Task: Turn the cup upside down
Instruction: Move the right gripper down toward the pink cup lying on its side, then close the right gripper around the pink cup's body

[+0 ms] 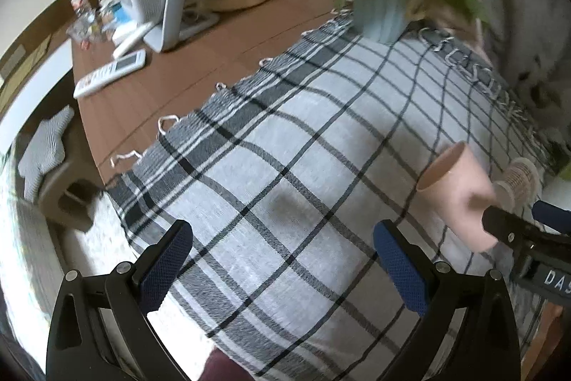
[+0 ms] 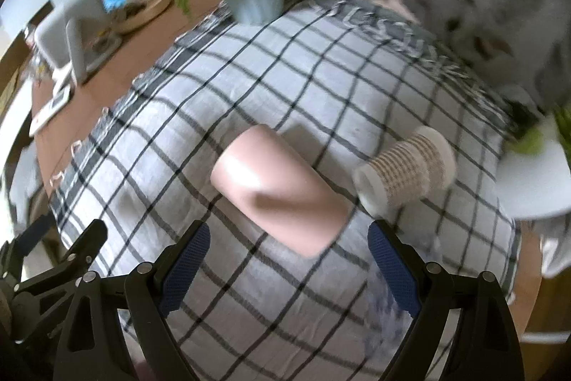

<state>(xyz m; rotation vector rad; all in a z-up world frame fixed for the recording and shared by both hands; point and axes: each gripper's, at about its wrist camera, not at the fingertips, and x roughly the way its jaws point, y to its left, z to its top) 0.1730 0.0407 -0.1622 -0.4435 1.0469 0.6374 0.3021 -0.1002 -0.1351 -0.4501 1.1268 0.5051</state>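
- Here we find the pink cup [image 2: 274, 188] on the checked cloth [image 2: 321, 66], in front of our right gripper [image 2: 287, 268] and a little above the gap between its blue pads.
- Its long axis looks tilted in both views; the fisheye lens and the blur keep us from saying whether it stands upright on its base, and we cannot tell whether the end nearest us touches the cloth.
- In the left wrist view the open mouth faces up and to the left, so we judge the cup not yet turned over.
- Our right gripper's fingers are spread wide, wider than the cup, and hold nothing; the cup sits just beyond the tips, not between them.
- Our left gripper [image 1: 282, 268] is likewise wide and empty, over bare cloth, with the cup well off to its right. The right one is plainly the nearer.
- The coming move, we judge, turns on bringing the right fingers forward until they straddle the cup's side wall across its long axis.
- A patterned paper cup [image 2: 407, 166] lies just beside the pink one on its right, and we reckon the outer finger could nudge it.
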